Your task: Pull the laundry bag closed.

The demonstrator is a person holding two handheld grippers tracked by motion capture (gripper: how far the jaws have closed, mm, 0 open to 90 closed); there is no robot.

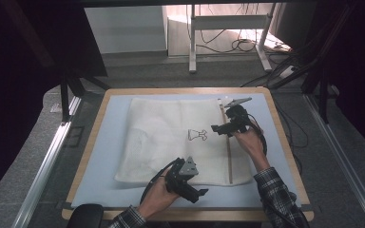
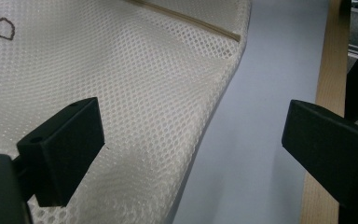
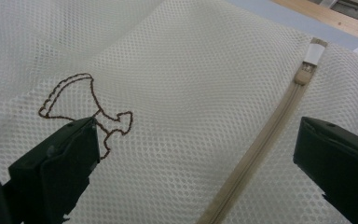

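white mesh bag (image 1: pixel 171 137) — flat, beige zipper (image 3: pixel 256 149) shut

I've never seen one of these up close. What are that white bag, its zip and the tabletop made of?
The bag looks like soft synthetic mesh, matt: its surface is all small holes. The zip seems to be beige woven tape; its teeth are too fine to tell. The table has a smooth pale blue mat with a light wood edge.

Bare mat (image 1: pixel 102 156) around mesh bag (image 1: pixel 166 137)
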